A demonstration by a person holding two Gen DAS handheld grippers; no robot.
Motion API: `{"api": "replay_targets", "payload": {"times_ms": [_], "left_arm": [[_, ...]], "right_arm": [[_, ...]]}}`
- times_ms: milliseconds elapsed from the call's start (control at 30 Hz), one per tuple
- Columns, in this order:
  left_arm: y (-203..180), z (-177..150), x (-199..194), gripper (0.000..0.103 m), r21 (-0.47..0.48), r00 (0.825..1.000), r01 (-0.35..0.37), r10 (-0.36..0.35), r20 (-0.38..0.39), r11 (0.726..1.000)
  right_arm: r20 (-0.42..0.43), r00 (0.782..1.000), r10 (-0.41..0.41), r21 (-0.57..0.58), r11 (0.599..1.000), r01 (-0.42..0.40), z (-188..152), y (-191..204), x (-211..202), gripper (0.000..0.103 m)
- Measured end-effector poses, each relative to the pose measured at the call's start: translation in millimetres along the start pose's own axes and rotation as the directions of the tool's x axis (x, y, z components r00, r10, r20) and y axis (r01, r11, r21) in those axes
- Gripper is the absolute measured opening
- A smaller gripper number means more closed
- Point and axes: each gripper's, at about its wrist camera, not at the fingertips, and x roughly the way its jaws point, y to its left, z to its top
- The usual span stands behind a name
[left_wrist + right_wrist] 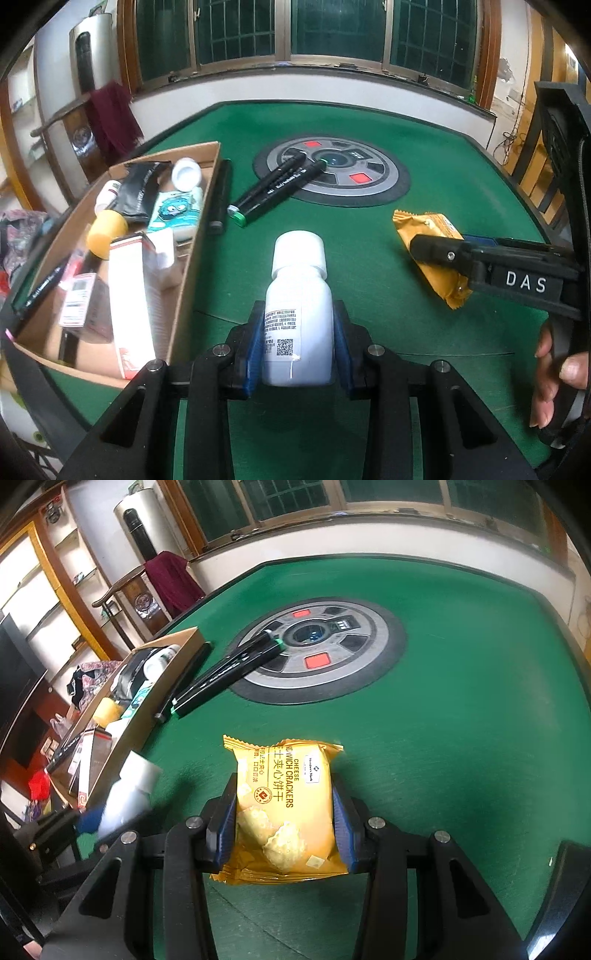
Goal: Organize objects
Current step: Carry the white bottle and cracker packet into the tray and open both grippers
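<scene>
Left tool (298, 347) grips the white bottle (298, 314) at lower centre. Right tool (284, 827) grips the cracker packet (284, 812) (yellow wrapper), above the green desk (461, 738).

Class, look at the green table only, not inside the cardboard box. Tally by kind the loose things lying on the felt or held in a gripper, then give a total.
Black marker pens, lying on the felt: 3
White bottle, held in the left gripper: 1
Yellow cracker packet, held in the right gripper: 1
Total: 5
</scene>
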Motion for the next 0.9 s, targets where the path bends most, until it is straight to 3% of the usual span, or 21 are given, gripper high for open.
{"api": "replay_targets", "payload": {"times_ms": [467,900], "left_arm": [[16.4,4.3,-26.4,0.030,-0.012,0.997,-0.012,0.013,0.076,1.000],[73.8,6.6,-48.2,0.030,-0.113,0.989,-0.023,0.039,0.143,0.993]], "right_arm": [[0.026,1.000,-0.007,-0.035,0.999,0.008,-4.0,21.9,-7.8,0.042],[0.026,0.999,0.037,-0.090,0.995,-0.034,3.3,70.8,-1.6,0.042]]}}
